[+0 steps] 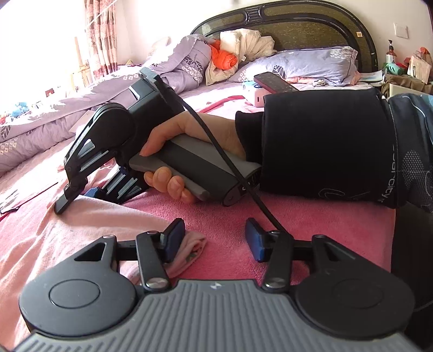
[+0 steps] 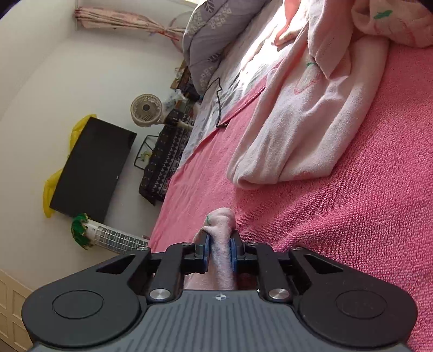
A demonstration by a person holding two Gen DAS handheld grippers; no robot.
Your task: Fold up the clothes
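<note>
- Nearest in the right wrist view, the right claw is clenched on a bunched strip of pale pink fabric, its blue pads pressing the cloth from both sides; the fabric pokes out just past the fingertips.
- Nearest in the left wrist view, the left claw stands released, nothing between its pads; a small pink fold lies touching the outer side of its left finger, not gripped.
- Beyond it, a person's hand in a dark sleeve holds the other gripper low over the bed, tips down on pale pink cloth.
- The pink garment, with green stitched marks, lies rumpled and partly doubled on the pink bed cover, further up the bed.
- At the bed's far end sit a lilac quilt, a pillow and the headboard.
- Judged step: an edge of the garment is pinched, ready to be drawn across for a fold.
- Next move likely calls for the free claw to take a matching edge, then both to carry the cloth over evenly without letting it bunch.
</note>
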